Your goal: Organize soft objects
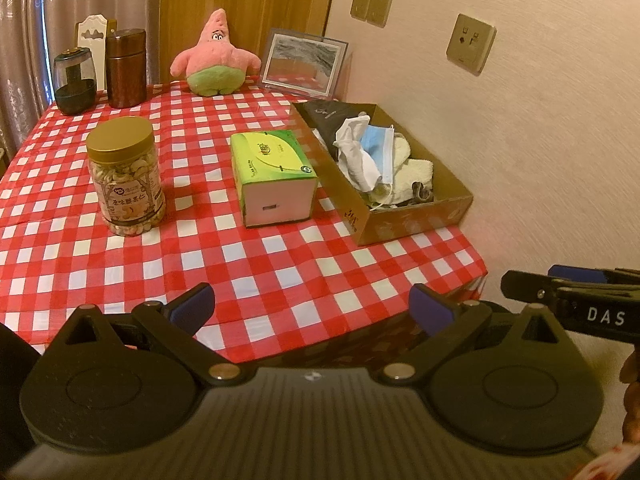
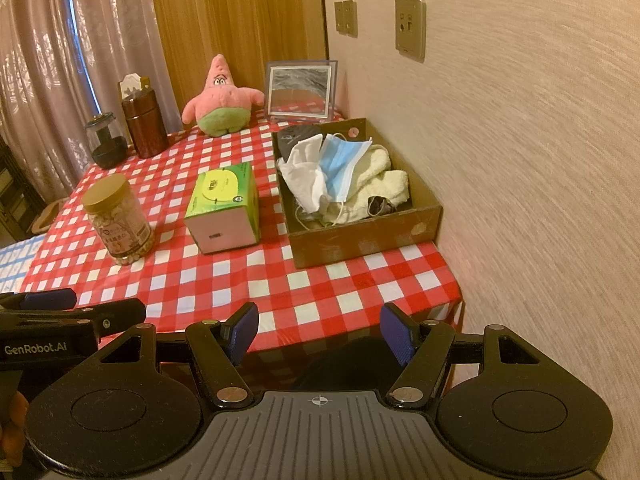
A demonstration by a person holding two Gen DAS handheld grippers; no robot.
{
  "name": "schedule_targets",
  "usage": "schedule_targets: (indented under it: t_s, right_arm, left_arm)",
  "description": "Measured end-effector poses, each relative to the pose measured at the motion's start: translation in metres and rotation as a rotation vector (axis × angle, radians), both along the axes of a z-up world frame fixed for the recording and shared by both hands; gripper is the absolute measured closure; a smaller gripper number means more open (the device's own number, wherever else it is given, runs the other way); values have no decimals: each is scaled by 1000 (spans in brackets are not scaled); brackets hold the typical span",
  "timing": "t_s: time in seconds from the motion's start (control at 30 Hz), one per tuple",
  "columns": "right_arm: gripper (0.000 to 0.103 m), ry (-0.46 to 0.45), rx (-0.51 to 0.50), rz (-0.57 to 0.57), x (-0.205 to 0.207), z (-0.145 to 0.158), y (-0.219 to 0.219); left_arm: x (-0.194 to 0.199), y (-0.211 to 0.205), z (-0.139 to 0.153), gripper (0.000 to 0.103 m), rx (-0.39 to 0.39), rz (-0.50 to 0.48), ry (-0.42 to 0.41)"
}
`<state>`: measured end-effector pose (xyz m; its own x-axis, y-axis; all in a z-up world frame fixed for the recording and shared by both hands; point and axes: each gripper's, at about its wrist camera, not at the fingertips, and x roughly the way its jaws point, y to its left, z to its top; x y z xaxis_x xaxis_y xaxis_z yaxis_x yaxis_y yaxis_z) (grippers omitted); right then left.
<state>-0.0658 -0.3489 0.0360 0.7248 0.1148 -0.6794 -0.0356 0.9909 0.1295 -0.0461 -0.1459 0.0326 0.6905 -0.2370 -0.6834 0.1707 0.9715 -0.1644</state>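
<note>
- The box [image 2: 362, 236] sits at the right side of the worktop [image 2: 256, 280], hard by the wall [image 2: 540, 160], and the soft things are piled inside it.
- On top of the pile lies a blue mask [image 2: 342, 160], touching a white cloth [image 2: 306, 176] to its left.
- Under and beside them a cream towel [image 2: 390, 182] fills the wall side of the box; a dark pouch [image 2: 298, 136] lies at the far end.
- Just left of the box stands a green tissue pack [image 2: 224, 210], close to it but apart.
- Further left, a nut jar [image 2: 118, 220] with a gold lid stands upright.
- At the far edge sits a pink star plush [image 2: 220, 100], upright, outside the box.
- Beside the plush a picture frame [image 2: 300, 90] leans in the corner.
- On the far left stand a brown canister [image 2: 145, 124] and a small dark-based glass jar [image 2: 106, 146].
- A red-and-white check cloth [image 1: 240, 272] covers the whole worktop.
- Right tongs [image 2: 318, 334] hover over the near edge of the worktop, released, blue pads wide apart, nothing between them.
- Left tongs [image 1: 312, 310] hover just beside them over that same near edge, also released and empty.
- Each camera catches the other tongs at its frame edge.
</note>
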Motion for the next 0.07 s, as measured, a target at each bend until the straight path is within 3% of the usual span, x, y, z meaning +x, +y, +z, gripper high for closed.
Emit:
schedule_targets:
  t_s: [0.07]
  right_arm:
    - [36,0,1,-1,0,0,0]
  left_arm:
    - [0,-1,1,1,-3,-2,-2]
